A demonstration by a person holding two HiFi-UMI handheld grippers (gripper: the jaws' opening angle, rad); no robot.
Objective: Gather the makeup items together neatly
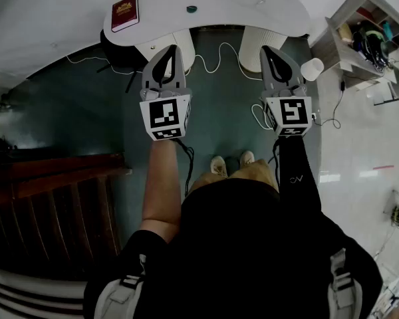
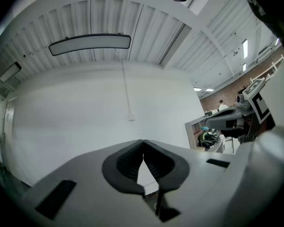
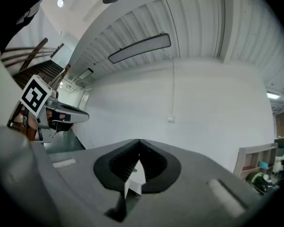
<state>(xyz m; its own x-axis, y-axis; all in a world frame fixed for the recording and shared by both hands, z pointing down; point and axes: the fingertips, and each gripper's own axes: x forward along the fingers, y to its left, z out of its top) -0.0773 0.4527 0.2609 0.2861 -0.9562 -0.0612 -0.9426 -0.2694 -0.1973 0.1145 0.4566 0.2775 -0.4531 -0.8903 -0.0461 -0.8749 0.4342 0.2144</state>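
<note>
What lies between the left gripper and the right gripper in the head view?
In the head view, dark green floor and a loop of white cable lie between the left gripper and the right gripper.

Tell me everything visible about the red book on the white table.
The red book is a flat, dark red rectangle with a gold emblem on its cover; it may be a case rather than a book. It lies closed and flat on the white table, near the table's left end in the head view, slightly askew. Only the table touches it. It shows in the head view alone, too small to read.
</note>
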